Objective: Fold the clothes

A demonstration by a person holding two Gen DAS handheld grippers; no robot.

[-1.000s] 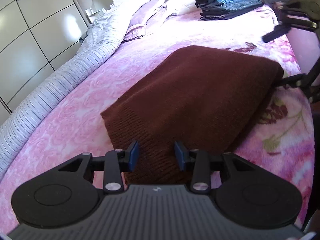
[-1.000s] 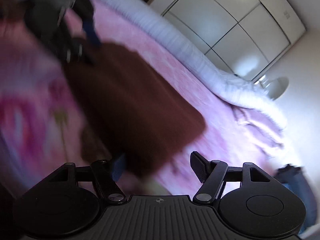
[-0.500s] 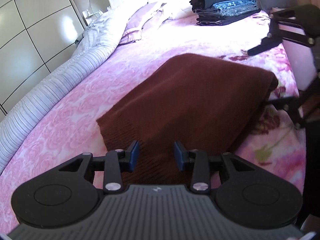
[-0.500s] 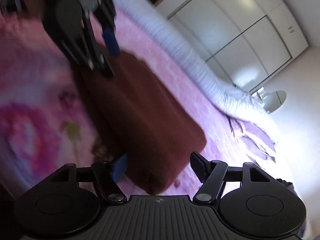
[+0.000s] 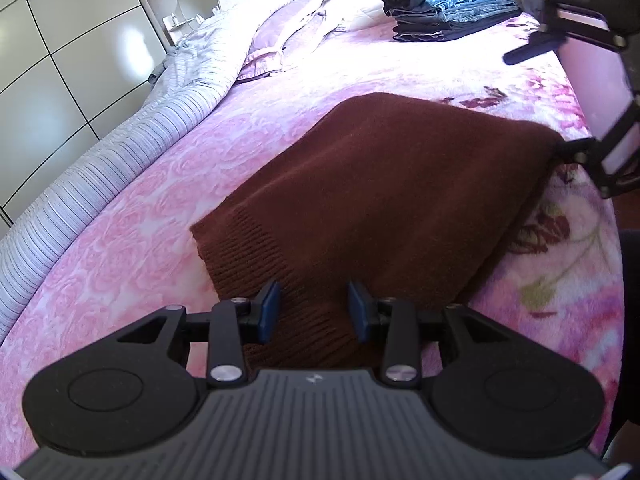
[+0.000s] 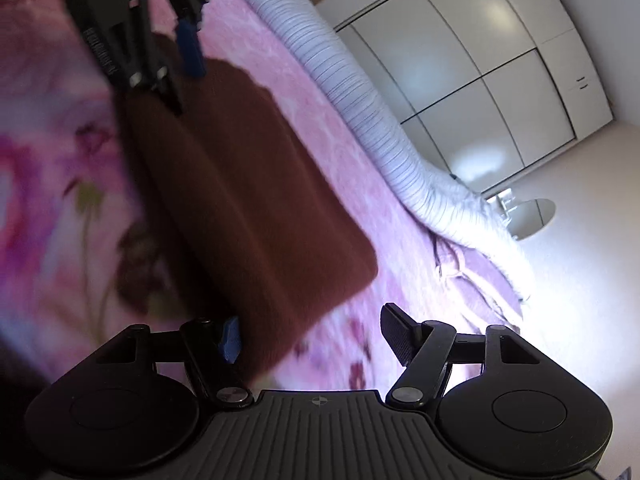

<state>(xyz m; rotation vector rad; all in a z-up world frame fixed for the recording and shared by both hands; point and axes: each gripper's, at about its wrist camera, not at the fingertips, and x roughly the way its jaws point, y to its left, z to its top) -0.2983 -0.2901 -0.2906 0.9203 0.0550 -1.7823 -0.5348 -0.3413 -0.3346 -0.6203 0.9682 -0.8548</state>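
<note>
In the left wrist view, the left gripper (image 5: pixel 314 312) is nearest, just above the ribbed hem of the brown sweater (image 5: pixel 384 196). Its jaws stand partly open, the blue pads (image 5: pixel 269 310) on each side of the hem, and they hold nothing. The sweater lies folded in a long rectangle on the pink floral blanket (image 5: pixel 132 248) of the bed, running away from this gripper. At its far right corner is the right gripper (image 5: pixel 560 92), with jaws wide apart; one finger seems to touch the sweater edge, but I cannot tell if it is under the cloth. In the right wrist view, which is blurred, the right gripper (image 6: pixel 312 340) has the sweater corner (image 6: pixel 248 208) between its open fingers, not pinched. Further, a striped duvet (image 5: pixel 100 168) lies along the left side of the bed. At the far end stands a stack of folded clothes (image 5: pixel 452 4). Behind are white wardrobe doors (image 5: pixel 60 80).
</note>
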